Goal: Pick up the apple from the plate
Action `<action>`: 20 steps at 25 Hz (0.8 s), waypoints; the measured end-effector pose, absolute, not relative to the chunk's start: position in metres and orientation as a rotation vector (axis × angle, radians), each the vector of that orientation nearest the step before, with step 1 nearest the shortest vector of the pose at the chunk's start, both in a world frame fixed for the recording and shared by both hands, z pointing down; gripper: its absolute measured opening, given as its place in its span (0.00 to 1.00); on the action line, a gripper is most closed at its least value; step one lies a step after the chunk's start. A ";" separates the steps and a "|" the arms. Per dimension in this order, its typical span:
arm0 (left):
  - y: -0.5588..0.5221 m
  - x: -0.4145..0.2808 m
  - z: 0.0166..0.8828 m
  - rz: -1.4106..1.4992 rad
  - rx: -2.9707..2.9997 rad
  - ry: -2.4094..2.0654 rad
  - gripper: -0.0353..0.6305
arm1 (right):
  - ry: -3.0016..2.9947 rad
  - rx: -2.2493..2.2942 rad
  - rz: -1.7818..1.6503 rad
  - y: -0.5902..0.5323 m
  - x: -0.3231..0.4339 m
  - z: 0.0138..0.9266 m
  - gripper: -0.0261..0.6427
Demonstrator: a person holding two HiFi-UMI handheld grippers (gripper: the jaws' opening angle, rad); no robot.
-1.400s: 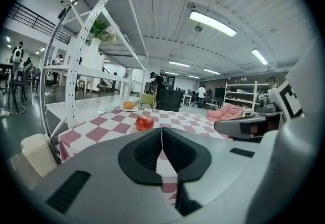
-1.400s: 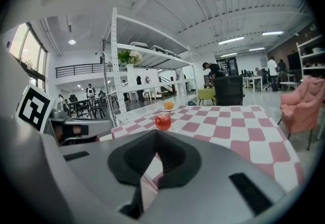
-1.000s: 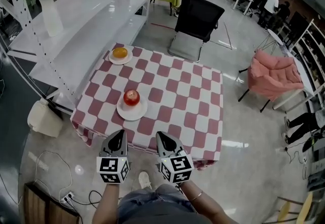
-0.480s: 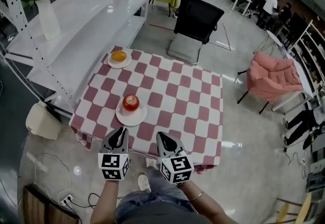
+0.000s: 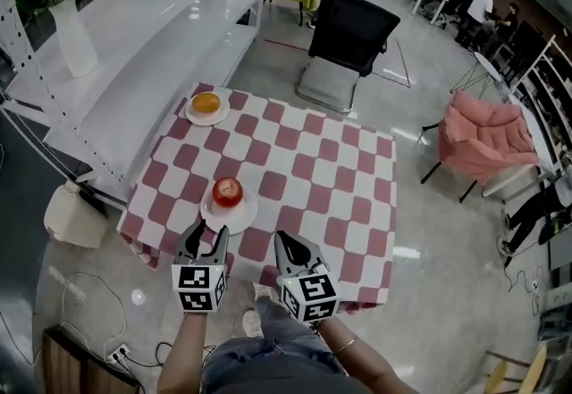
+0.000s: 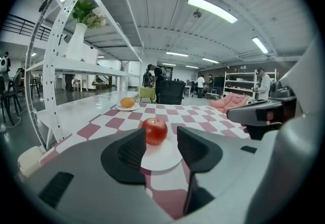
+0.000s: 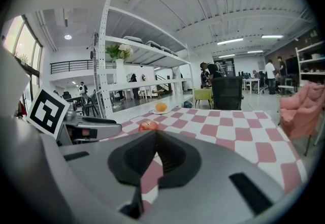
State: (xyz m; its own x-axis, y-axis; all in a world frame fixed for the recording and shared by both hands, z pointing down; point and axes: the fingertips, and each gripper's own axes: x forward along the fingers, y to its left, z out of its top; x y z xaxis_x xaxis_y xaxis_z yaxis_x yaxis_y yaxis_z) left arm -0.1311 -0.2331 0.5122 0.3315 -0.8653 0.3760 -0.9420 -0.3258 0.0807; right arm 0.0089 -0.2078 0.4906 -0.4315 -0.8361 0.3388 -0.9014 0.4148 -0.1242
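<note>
So, apple [image 5: 227, 190]: we see it red and round, sitting at the middle of a small white plate [image 5: 238, 215] near the front-left edge of the surface [image 5: 313, 178]
Handling: we judge it firm and fairly weighty for its size, with a smooth skin that could slip or roll; it should bear a moderate squeeze without bruising
Where to hold: we would take it across its widest belt, pads on opposite flanks, below the stem dimple and above the plate's rim
Left tool [image 5: 204, 237]: its jaws are opening with nothing between them; the apple shows through the gap farther ahead, and the tips are just short of the plate
Right tool [image 5: 288, 243]: jaws pressed together, empty, beside the left one at the near edge
Top: small and square, under a red-and-white checked cloth [image 5: 366, 283] that hangs over the sides; we think it may slide if the plate is shoved
Other dish: an orange [image 5: 206, 102] on a second plate at the far-left corner, well apart from the apple
Room: a white shelf rack [image 5: 134, 17] to the left, a black chair [image 5: 353, 30] beyond, a pink armchair [image 5: 483, 129] to the right, a glossy floor [image 5: 429, 294]
</note>
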 end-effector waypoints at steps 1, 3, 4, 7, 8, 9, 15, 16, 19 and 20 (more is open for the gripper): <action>-0.237 -0.130 0.514 0.390 2.309 -1.625 0.37 | -2.444 1.528 0.429 -0.211 0.010 0.492 0.06; -0.245 -0.128 0.517 0.400 2.302 -1.623 0.41 | -2.441 1.524 0.439 -0.219 0.013 0.494 0.06; -0.249 -0.127 0.519 0.406 2.303 -1.618 0.43 | -2.441 1.521 0.443 -0.223 0.013 0.495 0.06; -0.259 -0.123 0.523 0.431 2.316 -1.595 0.48 | -2.442 1.510 0.450 -0.233 0.013 0.497 0.06; -0.261 -0.121 0.525 0.441 2.321 -1.585 0.49 | -2.442 1.506 0.453 -0.236 0.013 0.497 0.05; -0.264 -0.119 0.526 0.450 2.325 -1.576 0.51 | -2.441 1.503 0.457 -0.238 0.013 0.498 0.06; -0.281 -0.114 0.539 0.497 2.324 -1.552 0.56 | -2.433 1.492 0.466 -0.256 0.014 0.504 0.05; -0.284 -0.114 0.541 0.502 2.323 -1.553 0.56 | -2.432 1.491 0.467 -0.259 0.015 0.505 0.06; -0.292 -0.113 0.547 0.519 2.314 -1.549 0.58 | -2.425 1.486 0.474 -0.265 0.016 0.508 0.05; -0.294 -0.113 0.549 0.526 2.311 -1.546 0.58 | -2.422 1.484 0.477 -0.267 0.016 0.509 0.05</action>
